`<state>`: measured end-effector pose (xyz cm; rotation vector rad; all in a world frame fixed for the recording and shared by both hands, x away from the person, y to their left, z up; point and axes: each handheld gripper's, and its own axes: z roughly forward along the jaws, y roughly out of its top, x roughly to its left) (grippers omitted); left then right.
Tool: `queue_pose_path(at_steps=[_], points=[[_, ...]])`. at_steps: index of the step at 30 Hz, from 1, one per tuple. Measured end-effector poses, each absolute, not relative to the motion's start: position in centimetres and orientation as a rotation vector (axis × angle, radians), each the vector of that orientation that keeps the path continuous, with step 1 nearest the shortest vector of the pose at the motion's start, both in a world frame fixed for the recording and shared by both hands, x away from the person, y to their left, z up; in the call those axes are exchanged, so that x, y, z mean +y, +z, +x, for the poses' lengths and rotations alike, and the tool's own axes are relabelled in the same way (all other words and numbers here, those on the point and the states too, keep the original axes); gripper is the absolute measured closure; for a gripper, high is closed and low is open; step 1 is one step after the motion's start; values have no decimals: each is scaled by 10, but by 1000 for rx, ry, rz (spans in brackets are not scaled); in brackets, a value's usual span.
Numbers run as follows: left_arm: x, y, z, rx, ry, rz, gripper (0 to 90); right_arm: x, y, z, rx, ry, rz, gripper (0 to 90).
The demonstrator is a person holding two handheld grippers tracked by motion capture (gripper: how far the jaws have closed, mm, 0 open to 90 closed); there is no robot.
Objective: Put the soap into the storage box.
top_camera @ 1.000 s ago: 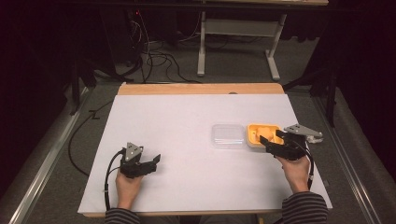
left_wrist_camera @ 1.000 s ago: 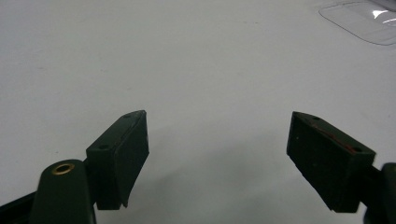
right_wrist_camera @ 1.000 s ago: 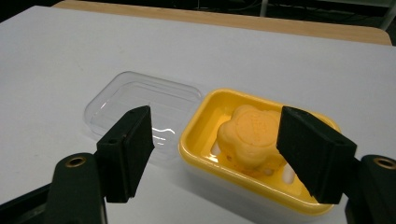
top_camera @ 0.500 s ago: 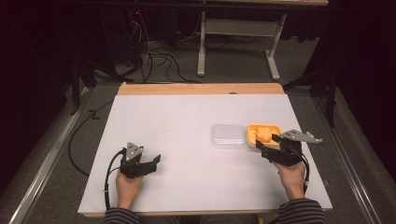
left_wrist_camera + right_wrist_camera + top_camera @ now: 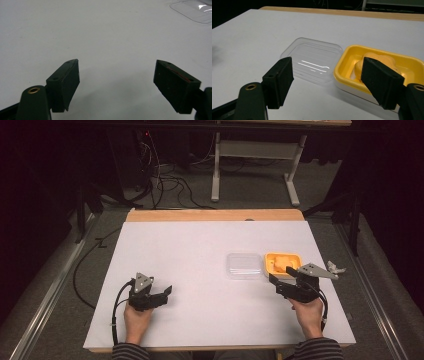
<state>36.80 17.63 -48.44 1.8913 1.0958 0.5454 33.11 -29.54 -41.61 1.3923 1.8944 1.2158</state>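
The right gripper (image 5: 327, 82), its jaws just widened around nothing, hangs near the yellow tray (image 5: 347, 63); a clumsy close could shove the lid (image 5: 312, 58) beside it. The left gripper (image 5: 116, 85) gapes idle.

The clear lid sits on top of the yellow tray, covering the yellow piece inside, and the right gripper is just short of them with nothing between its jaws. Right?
Not quite. The clear lid lies flat on the table beside the yellow tray, leaving the yellow piece uncovered, as the right gripper view shows. The right gripper indeed holds nothing.
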Motion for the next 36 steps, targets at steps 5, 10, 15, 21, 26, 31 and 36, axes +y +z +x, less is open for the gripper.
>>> queue_pose_path(at_steps=[5,10,15,21,26,31,36], points=[[176,-484,368,1096,545,1891,214,-291,-419,329,1905,1220,1378,253],[176,-484,368,1095,545,1890,214,-287,-423,328,1904,1219,1379,250],[176,-484,368,1094,547,1891,214,-281,-426,328,1913,1206,1366,242],[176,-484,368,1093,548,1891,213,-277,-427,328,1910,1214,1353,241],[176,-484,368,1093,548,1891,213,-274,-429,328,1928,1213,1352,241],[176,-484,368,1093,548,1892,213,-269,-431,328,1953,1198,1340,242],[176,-484,368,1093,548,1892,213,-262,-434,329,1988,1186,1328,245]])
